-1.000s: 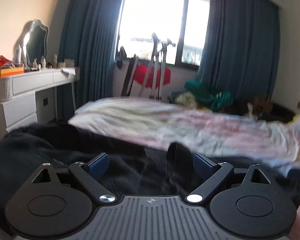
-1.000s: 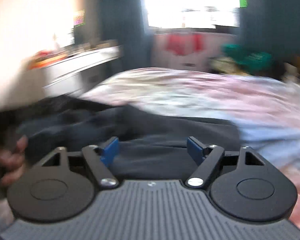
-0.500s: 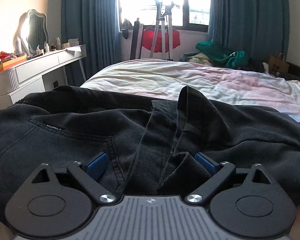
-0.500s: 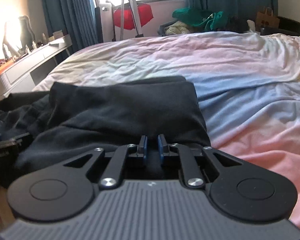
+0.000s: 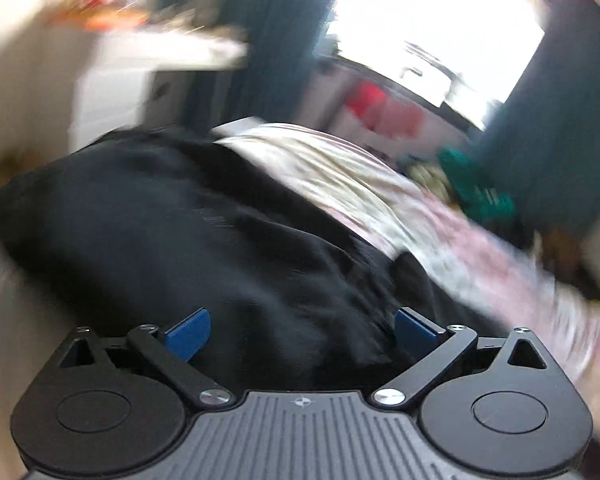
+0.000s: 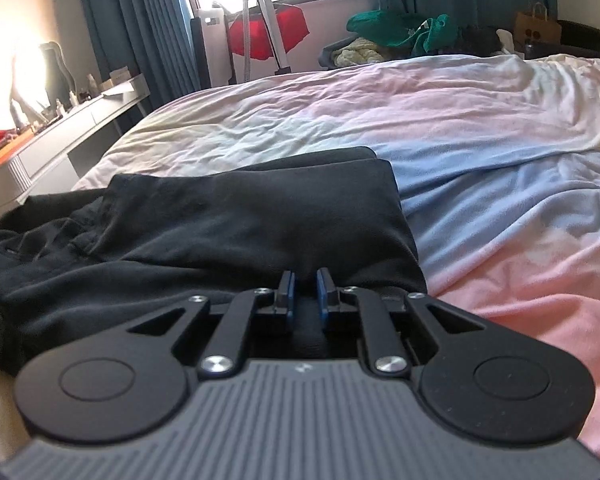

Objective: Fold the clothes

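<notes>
Since the earlier frame, left gripper [image 5: 302, 330] rolled, jaws opening wide over crumpled black denim garment [image 6: 236, 216] on pastel bedsheet [image 6: 480, 128]; right gripper [image 6: 303, 292] pinched its folded hem.

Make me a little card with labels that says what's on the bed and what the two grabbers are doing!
On the bed: black clothes, bunched at the left
Bed cover: pastel bedspread
Right gripper: shut on the black clothes' near edge
Left gripper: jaws opening wide over the black clothes, pads not pressing
Left view: blurred
</notes>
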Motion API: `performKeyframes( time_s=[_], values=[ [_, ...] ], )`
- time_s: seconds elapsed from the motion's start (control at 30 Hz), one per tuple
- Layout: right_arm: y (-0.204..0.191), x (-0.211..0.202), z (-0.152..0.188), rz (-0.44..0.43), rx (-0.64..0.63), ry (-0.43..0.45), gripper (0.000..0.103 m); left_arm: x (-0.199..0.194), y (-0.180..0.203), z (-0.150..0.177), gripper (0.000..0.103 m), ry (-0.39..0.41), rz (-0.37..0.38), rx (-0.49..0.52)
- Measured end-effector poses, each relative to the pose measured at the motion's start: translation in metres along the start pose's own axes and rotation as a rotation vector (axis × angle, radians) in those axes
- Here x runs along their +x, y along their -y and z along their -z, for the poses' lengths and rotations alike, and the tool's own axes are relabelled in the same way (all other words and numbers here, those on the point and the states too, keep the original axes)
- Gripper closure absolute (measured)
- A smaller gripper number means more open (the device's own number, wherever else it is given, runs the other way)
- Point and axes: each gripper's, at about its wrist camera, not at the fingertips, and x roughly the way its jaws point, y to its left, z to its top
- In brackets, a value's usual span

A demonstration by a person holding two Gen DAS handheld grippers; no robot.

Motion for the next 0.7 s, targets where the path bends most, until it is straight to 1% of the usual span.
performKeyframes(
  time_s=[0.07,0.13,0.17,0.2,0.27,0.33,0.43,0.47,0.5,0.53,0.57,0.63,0.67,0.7],
  values=[
    [-0.001,0.0,0.0,0.003,-0.009,0.003,0.09,-0.015,-0.035,-0.016,0.003,-0.013,0.007,-0.178],
    [-0.003,0.0,0.0,0.008,-0.022,0.005,0.089,-0.021,-0.065,-0.027,0.003,-0.019,-0.013,-0.322],
    [-0.005,-0.001,0.0,0.014,-0.035,0.006,0.089,-0.022,-0.079,-0.03,0.003,-0.019,-0.035,-0.378],
    [-0.007,-0.001,0.0,0.018,-0.044,0.007,0.088,-0.02,-0.088,-0.032,0.006,-0.017,-0.049,-0.401],
    [-0.01,-0.002,0.0,0.025,-0.053,0.006,0.088,-0.013,-0.104,-0.034,0.007,-0.02,-0.069,-0.439],
    [-0.013,-0.002,-0.001,0.034,-0.061,0.004,0.088,0.001,-0.115,-0.036,0.007,-0.04,-0.047,-0.483],
    [-0.017,-0.005,-0.003,0.036,-0.075,0.013,0.088,0.026,-0.13,-0.044,0.007,-0.035,0.005,-0.565],
    [-0.018,-0.007,-0.004,0.028,-0.072,0.023,0.087,0.035,-0.134,-0.047,0.007,-0.021,0.008,-0.586],
    [-0.021,-0.008,-0.006,0.014,-0.068,0.032,0.087,0.04,-0.137,-0.049,0.007,0.001,0.0,-0.585],
    [-0.023,-0.01,-0.007,0.0,-0.066,0.039,0.087,0.045,-0.14,-0.052,0.01,0.03,-0.031,-0.553],
    [-0.027,-0.011,-0.009,-0.014,-0.066,0.042,0.087,0.049,-0.144,-0.053,0.012,0.043,-0.084,-0.523],
    [-0.038,-0.013,-0.01,-0.029,-0.089,0.062,0.087,0.054,-0.153,-0.054,0.013,0.057,-0.089,-0.52],
    [-0.043,-0.014,-0.01,-0.038,-0.114,0.07,0.087,0.054,-0.158,-0.055,0.015,0.078,-0.085,-0.53],
    [-0.049,-0.015,-0.01,-0.046,-0.139,0.073,0.087,0.054,-0.161,-0.055,0.019,0.093,-0.087,-0.535]
  ],
)
